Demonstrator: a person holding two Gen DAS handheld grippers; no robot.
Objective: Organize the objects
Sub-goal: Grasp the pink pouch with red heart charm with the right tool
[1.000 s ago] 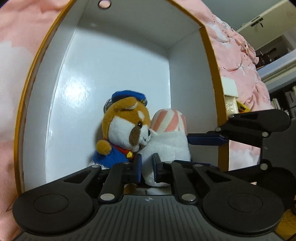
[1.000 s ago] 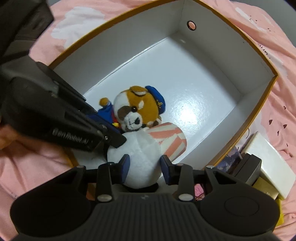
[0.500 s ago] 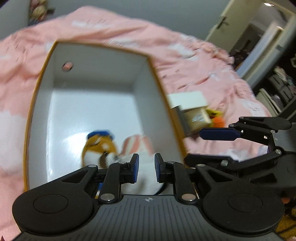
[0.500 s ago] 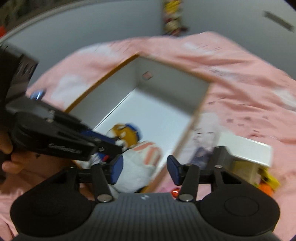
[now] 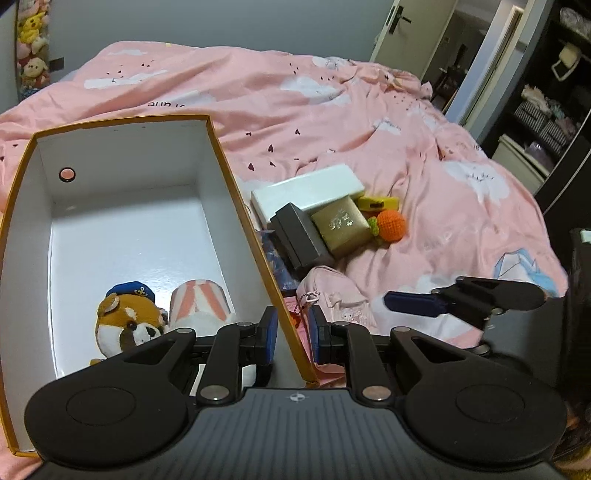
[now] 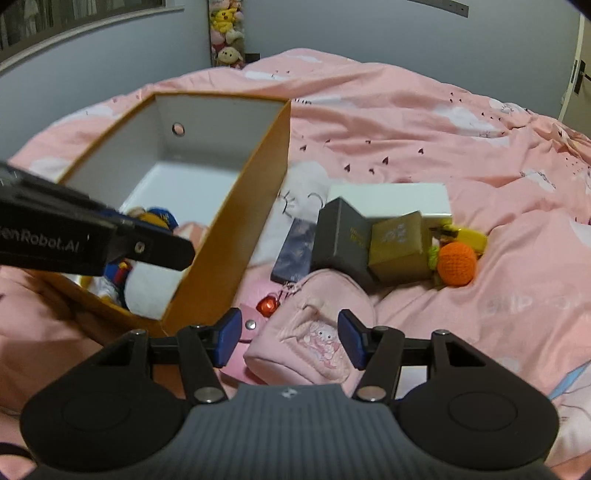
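Both tools are matte black plastic: a ribbed central housing flanked by two round discs, with angular link arms fastened by silver screws. The left tool [image 5: 291, 339] and right tool [image 6: 290, 339] carry blue pads on the inner faces of their fingers. White lettering on the left tool's side seems to read "GenRobot.AI", though its start is cut off.

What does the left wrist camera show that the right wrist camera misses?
Only the left view shows the doorway, the dark shelves and the plush dog's face. Only the right view shows the red bell charm and the framed picture on the wall. Both show the orange-edged box, gold box, crocheted orange and pink pouch.
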